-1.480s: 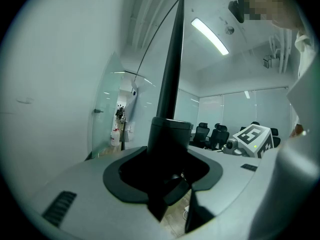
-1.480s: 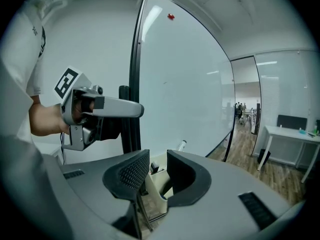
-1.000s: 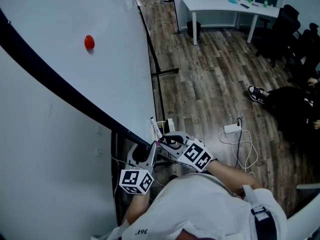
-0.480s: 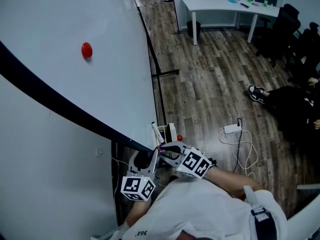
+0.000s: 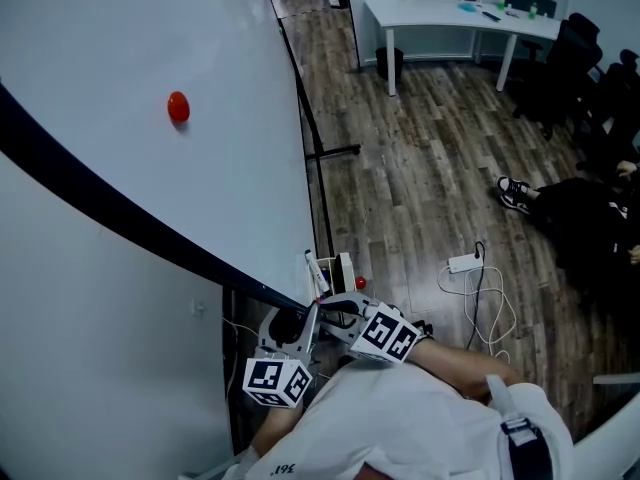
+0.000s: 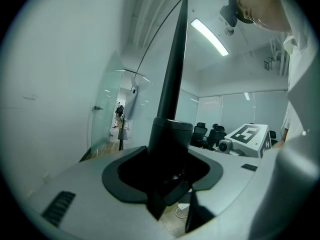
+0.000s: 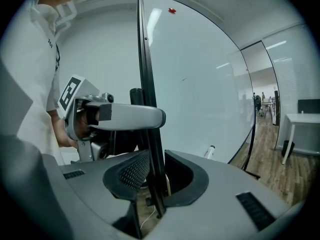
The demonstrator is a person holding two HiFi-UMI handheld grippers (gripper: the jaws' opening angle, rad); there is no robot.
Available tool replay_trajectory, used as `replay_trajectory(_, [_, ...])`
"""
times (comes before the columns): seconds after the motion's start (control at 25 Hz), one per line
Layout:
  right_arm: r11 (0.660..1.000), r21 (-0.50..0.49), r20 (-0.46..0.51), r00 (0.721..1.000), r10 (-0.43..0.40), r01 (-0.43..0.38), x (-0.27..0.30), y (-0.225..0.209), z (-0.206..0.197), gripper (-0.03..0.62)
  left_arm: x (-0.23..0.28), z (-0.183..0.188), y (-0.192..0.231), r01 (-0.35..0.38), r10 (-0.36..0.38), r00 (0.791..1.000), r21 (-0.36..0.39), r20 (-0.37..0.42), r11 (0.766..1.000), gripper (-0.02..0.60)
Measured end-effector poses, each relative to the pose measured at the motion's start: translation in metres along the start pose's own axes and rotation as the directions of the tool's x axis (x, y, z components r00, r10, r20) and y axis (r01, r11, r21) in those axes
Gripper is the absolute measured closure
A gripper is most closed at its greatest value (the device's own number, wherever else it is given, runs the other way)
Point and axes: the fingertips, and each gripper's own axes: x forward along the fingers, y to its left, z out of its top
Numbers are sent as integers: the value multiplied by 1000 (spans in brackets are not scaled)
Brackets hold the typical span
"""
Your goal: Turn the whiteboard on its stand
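The big whiteboard (image 5: pixel 150 28) stands tilted on its stand, its black frame edge (image 5: pixel 120 213) running slantwise down to the lower middle of the head view. A red magnet (image 5: pixel 178 107) sticks to its face. At the board's low corner, my left gripper (image 5: pixel 303 320) is shut on the frame, which fills the jaws in the left gripper view (image 6: pixel 170 184). My right gripper (image 5: pixel 330 308) grips the same edge from the other side. In the right gripper view (image 7: pixel 152 184) the thin black frame (image 7: pixel 147 84) sits between the pads. A marker (image 5: pixel 314 271) lies by the corner.
A white wall (image 5: pixel 80 368) is close on the left. The stand's black foot bar (image 5: pixel 330 150) lies on the wood floor. A power strip with cable (image 5: pixel 465 260) lies to the right. A white desk (image 5: pixel 460 13), office chairs (image 5: pixel 570 58) and a seated person's shoe (image 5: pixel 515 190) are farther off.
The board's frame edge and the red magnet have shifted down in the head view. Both grippers have moved down and toward me with the corner, still holding it.
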Motion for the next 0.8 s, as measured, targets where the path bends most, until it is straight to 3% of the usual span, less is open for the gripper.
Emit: replay_trajectory(0.8, [1000, 30, 4, 1000, -1, 1, 7, -2, -3, 487, 3, -5, 6, -1, 1, 1000, -3, -6, 1000, 380])
